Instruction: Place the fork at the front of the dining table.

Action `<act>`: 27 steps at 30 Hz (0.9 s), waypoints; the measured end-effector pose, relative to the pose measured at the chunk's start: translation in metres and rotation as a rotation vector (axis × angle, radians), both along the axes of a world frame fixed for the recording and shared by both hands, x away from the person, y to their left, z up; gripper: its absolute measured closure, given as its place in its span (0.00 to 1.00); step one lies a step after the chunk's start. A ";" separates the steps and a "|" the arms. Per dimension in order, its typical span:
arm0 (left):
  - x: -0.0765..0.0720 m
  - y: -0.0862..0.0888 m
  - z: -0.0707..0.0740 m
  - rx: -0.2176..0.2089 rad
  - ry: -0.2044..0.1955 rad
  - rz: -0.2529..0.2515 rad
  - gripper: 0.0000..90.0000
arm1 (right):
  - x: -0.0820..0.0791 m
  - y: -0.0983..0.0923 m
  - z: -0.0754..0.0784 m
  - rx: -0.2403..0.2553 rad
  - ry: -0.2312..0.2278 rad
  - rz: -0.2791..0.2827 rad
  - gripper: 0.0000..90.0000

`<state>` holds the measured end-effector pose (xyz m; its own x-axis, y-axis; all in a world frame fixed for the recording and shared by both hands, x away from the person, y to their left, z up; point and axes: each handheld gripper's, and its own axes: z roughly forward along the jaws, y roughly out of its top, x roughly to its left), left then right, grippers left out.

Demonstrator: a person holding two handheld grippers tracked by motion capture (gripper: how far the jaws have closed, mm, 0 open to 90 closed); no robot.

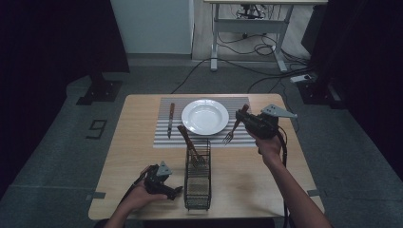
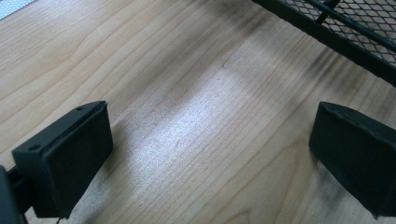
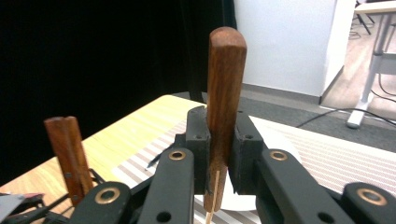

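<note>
Now fork [image 1: 231,132] clamped in right hand-held gripper [image 1: 247,118]

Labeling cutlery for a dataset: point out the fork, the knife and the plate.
fork [image 1: 229,134], high view, on its metal neck above the tines.
knife [image 1: 170,118], high view, mid-length on the placemat.
plate [image 1: 205,117], high view, centre of its white bowl.

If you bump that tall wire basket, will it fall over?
Probably easily: the wire basket looks tall and narrow, and its open mesh suggests it is light. The wooden-handled utensil leaning out of its top may make it tippier. It might also slide on the smooth wooden table.
</note>
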<state>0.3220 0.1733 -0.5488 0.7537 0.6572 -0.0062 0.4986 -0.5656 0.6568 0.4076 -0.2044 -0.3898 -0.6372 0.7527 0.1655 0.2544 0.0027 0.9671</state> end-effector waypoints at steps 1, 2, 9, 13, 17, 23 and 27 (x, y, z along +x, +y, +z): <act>0.000 0.000 0.000 0.000 0.000 0.000 0.00 | 0.001 -0.001 -0.001 -0.003 0.003 -0.007 0.89; 0.000 0.000 0.000 0.000 0.000 0.000 0.00 | 0.002 -0.002 -0.002 -0.007 0.005 -0.013 0.89; 0.000 0.000 0.000 0.000 0.000 0.000 0.00 | 0.009 -0.007 -0.011 -0.037 0.023 -0.053 0.89; 0.000 0.000 0.000 0.000 0.000 0.000 0.00 | 0.012 -0.010 -0.015 -0.058 0.035 -0.075 0.89; 0.000 0.000 0.000 -0.001 -0.001 0.001 0.00 | 0.016 -0.014 -0.019 -0.069 0.045 -0.094 0.89; 0.000 0.000 0.000 0.000 0.000 0.001 0.00 | 0.022 -0.022 -0.026 -0.085 0.061 -0.129 0.89; 0.000 0.000 0.000 0.000 0.000 0.002 0.00 | 0.027 -0.026 -0.031 -0.102 0.069 -0.153 0.89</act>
<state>0.3220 0.1731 -0.5489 0.7527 0.6584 -0.0062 0.4993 -0.5646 0.6572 0.4342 -0.2301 -0.4207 -0.5035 0.8552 0.1229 0.3256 0.0560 0.9439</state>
